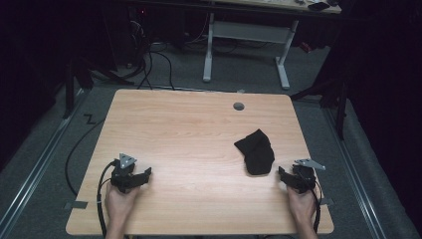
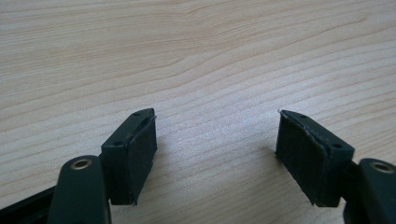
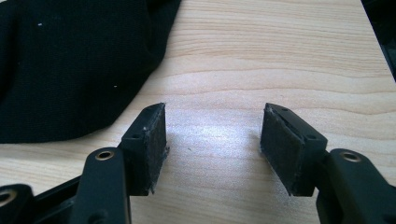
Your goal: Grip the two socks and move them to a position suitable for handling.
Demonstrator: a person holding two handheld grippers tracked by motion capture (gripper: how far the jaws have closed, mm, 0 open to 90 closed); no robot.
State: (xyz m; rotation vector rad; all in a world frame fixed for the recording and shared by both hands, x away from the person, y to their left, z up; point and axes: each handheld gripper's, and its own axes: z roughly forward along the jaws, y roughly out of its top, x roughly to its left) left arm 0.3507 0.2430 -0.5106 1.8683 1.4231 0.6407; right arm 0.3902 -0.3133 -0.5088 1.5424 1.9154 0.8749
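Fingers on both grippers are spread wide, nothing between them. The black cloth (image 1: 255,151), crumpled, lies on the table (image 1: 189,129) toward four o'clock, just beside the right gripper (image 1: 284,175) at its eleven o'clock; the left gripper (image 1: 142,175) rests well apart near seven o'clock. No handling looks begun; everything remains to do.

One black cloth (image 1: 255,151), one table (image 1: 189,129), two tools: left (image 1: 142,177), right (image 1: 284,175).
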